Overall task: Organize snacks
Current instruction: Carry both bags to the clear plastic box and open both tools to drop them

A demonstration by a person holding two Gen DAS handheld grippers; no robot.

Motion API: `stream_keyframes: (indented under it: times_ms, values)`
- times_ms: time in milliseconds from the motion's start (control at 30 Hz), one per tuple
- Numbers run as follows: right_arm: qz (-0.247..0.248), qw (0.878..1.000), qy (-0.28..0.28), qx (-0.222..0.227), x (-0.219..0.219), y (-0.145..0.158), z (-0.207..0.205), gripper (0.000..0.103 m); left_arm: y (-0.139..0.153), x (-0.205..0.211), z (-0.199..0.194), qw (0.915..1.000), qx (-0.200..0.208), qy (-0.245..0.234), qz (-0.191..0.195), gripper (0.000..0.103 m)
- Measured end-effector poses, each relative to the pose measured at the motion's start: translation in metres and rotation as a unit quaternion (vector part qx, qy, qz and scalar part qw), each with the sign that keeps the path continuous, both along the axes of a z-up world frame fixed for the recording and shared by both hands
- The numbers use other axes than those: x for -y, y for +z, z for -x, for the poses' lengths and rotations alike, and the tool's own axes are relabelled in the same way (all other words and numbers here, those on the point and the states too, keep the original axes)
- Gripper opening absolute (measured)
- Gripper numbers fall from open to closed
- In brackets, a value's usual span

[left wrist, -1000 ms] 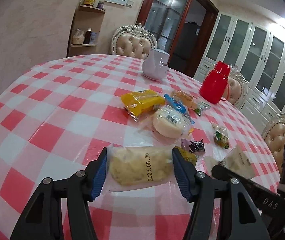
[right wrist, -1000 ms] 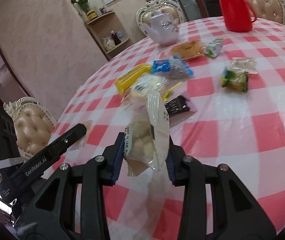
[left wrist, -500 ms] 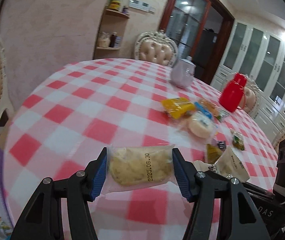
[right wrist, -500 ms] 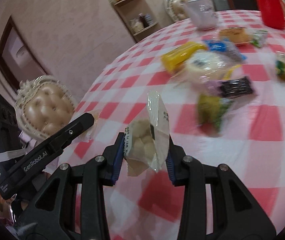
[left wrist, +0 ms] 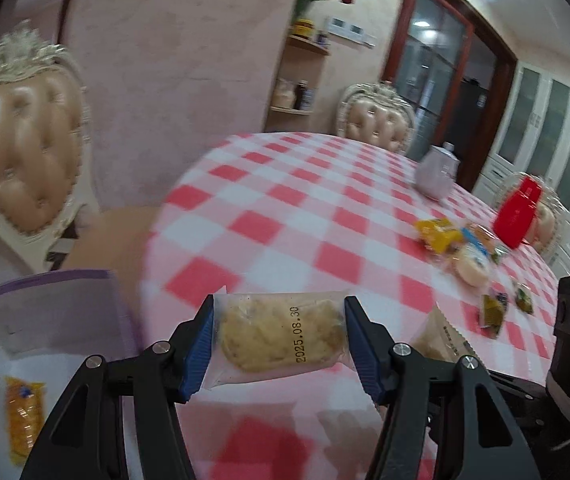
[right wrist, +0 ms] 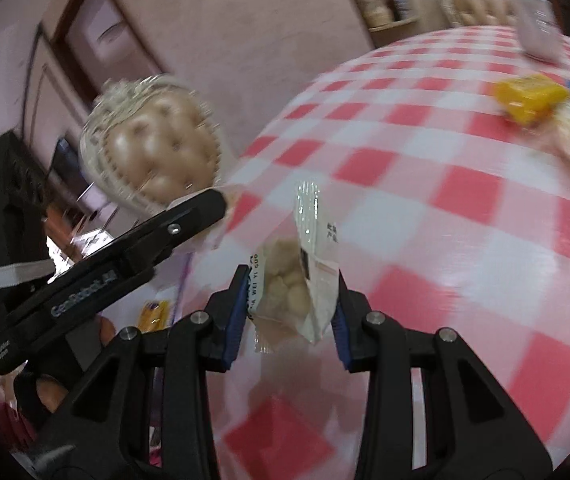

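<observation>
Both tools have swung away from the snack pile (left wrist: 465,248) toward the white bin (left wrist: 45,344) beside the checkered surface (left wrist: 285,208), the left tool (left wrist: 279,344) clamped on a dated cookie pack (left wrist: 281,336), the right tool (right wrist: 289,304) on a puffed-snack pouch (right wrist: 297,280), drop-off apparently next.

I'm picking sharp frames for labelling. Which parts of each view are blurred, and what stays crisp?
Left wrist view: the checked tablecloth and far snacks smear, while the dated snack packet in the left gripper stays crisp. Right wrist view: heavier smear on chair and cloth; the clear snack bag stays fairly sharp.
</observation>
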State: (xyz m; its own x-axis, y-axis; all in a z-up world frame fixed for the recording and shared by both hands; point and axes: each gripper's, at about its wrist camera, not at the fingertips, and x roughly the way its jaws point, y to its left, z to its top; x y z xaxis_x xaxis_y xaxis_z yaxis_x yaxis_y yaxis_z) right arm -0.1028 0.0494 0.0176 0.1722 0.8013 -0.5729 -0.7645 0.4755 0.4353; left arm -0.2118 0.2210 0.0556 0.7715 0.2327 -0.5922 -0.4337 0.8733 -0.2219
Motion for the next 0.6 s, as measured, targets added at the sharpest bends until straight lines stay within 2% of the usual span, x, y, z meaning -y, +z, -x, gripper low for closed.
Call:
stream_keyframes:
  times_ms: [300, 600]
  values:
    - [-0.002, 0.996, 0.092, 0.013, -0.056, 0.002, 0.046, 0.041, -0.01, -0.059, 0.055, 0.9958, -0.018, 0.09, 0.001, 0.061]
    - [0.009, 0.98, 0.196, 0.025, -0.098, -0.001, 0.102, 0.042, -0.02, -0.11, 0.093, 0.9837, -0.037, 0.176, 0.0, 0.062]
